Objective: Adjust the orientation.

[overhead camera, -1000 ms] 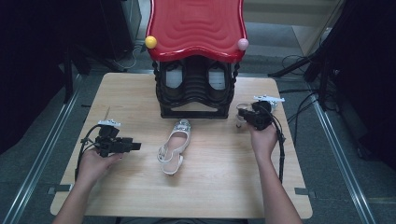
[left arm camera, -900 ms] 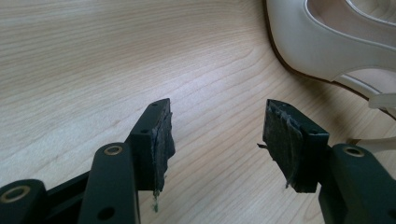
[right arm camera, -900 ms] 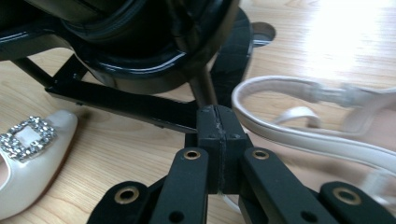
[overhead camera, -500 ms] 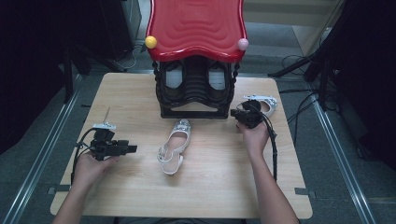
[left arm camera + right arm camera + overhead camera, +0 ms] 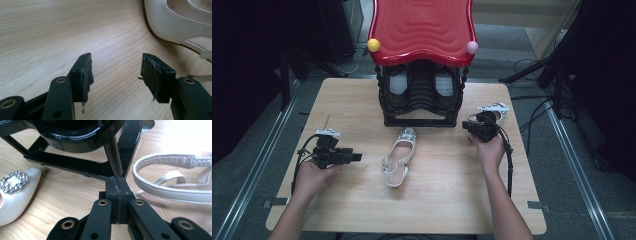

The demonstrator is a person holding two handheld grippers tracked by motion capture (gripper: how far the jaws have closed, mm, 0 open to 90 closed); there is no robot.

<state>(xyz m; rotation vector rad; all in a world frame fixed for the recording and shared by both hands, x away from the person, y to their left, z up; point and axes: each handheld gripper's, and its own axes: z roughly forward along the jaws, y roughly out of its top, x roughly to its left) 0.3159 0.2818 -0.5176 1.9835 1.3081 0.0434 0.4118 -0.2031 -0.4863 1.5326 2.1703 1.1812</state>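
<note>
High view. Left claw (image 5: pixel 357 157), lower left of frame, jaws wide with nothing between them, aimed at a white shoe (image 5: pixel 398 157) lying mid-tabletop (image 5: pixel 362 210). Right claw (image 5: pixel 467 126), centre right, pressed closed and empty, beside a second shoe (image 5: pixel 497 109) near the black stand (image 5: pixel 419 95).

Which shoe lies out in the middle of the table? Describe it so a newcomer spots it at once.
Start at the black rack with the red top at the table's far edge. Just in front of its base lies a cream shoe, toe towards the rack. A sparkling square buckle on its toe and its open spot between the two hands set it apart from the other shoe, which sits by the right gripper.
</note>
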